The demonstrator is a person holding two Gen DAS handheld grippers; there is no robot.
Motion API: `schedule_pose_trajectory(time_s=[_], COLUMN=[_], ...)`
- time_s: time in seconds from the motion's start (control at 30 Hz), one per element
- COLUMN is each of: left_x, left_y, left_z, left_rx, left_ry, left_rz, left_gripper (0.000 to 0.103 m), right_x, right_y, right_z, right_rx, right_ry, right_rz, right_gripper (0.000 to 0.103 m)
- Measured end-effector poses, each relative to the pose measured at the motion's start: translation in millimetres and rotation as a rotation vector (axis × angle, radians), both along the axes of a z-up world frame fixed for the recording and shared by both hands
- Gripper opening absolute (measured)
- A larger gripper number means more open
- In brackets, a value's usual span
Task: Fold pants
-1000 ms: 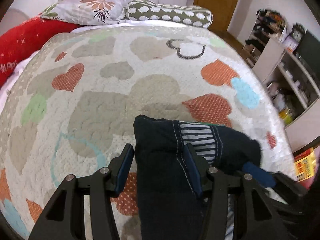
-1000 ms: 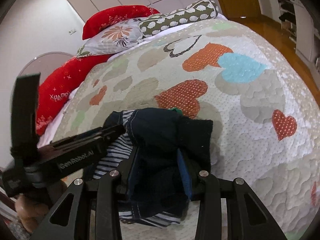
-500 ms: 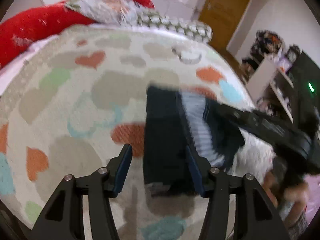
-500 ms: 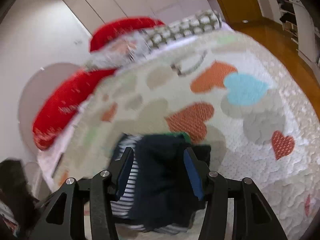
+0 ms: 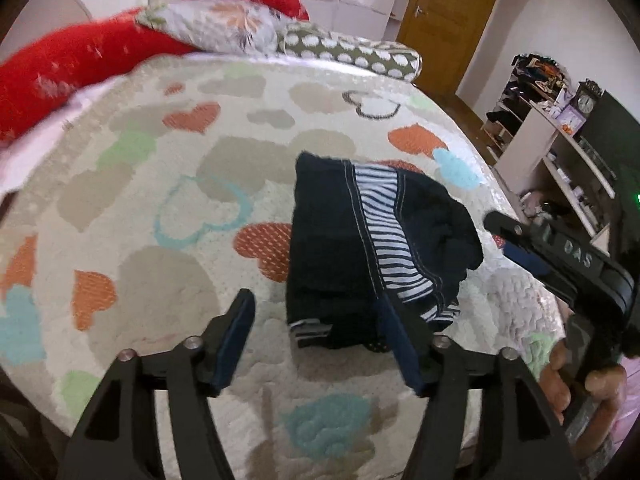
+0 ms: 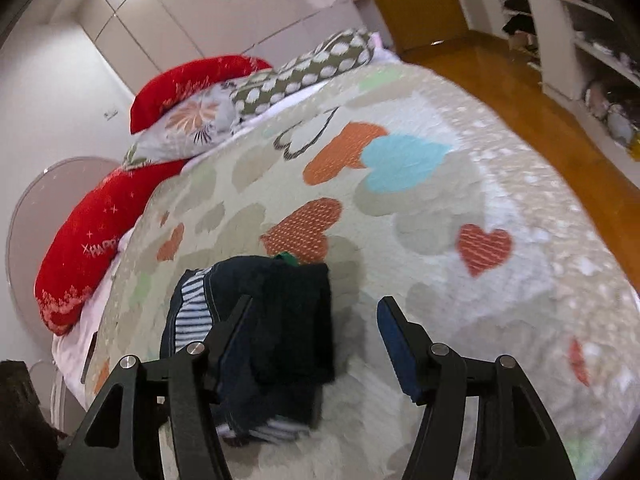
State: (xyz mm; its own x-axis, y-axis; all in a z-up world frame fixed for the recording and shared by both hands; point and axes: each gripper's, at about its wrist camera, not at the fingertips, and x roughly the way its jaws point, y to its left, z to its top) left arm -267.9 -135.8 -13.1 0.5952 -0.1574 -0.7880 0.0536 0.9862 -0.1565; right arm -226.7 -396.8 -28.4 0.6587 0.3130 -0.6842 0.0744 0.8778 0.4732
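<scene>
The dark navy pants [image 5: 352,240] with a striped lining lie folded in a compact bundle on the heart-patterned bedspread [image 5: 140,200]. They also show in the right wrist view [image 6: 276,320]. My left gripper [image 5: 320,336] is open and empty, raised just short of the bundle's near edge. My right gripper [image 6: 316,336] is open and empty, above the bundle's right edge. The right gripper's body, held by a hand, shows at the right of the left wrist view [image 5: 560,264].
Red, floral and dotted pillows [image 5: 224,28] line the bed's far end. A wooden door [image 5: 448,12] and open shelves [image 5: 560,152] stand to the right, across a wooden floor [image 6: 520,92]. The bed's right edge [image 6: 580,216] drops to that floor.
Both grippers have let go of the pants and pulled back and up. The folded bundle now lies free on the bedspread.
</scene>
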Motion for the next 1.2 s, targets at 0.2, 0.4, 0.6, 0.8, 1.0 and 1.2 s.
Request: schedule_pose_trajectory(time_s=[0.2, 0.4, 0.6, 0.8, 1.0, 1.2], left_x=[-23, -35, -37, -35, -34, -32], left_y=[-7, -15, -26, -27, -25, -24], left_z=[28, 38, 34, 27, 24, 19], left_rx=[0.118, 0.183, 0.222, 0.228, 0.218, 0.204], left_ry=[-0.106, -0.129, -0.112, -0.085, -0.069, -0.045], left_rz=[0.033, 0.026, 0.002, -0.008, -0.006, -0.012], left_gripper=[0.078, 0.078, 0.078, 0.078, 0.078, 0.078], right_x=[-39, -60, -67, -66, -63, -63], right_y=[-4, 6, 9, 7, 9, 11], right_z=[1, -2, -4, -9, -13, -16], right_rx=[-0.039, -0.096, -0.112, -0.102, -0.095, -0.099], right_ry=[-0.008, 0.011, 0.01, 0.03, 0.046, 0.05], right_rz=[-0.04, -0.014, 0.002, -0.002, 0.003, 0.009], right_gripper=[0.067, 0.068, 0.068, 0.068, 0.068, 0.068])
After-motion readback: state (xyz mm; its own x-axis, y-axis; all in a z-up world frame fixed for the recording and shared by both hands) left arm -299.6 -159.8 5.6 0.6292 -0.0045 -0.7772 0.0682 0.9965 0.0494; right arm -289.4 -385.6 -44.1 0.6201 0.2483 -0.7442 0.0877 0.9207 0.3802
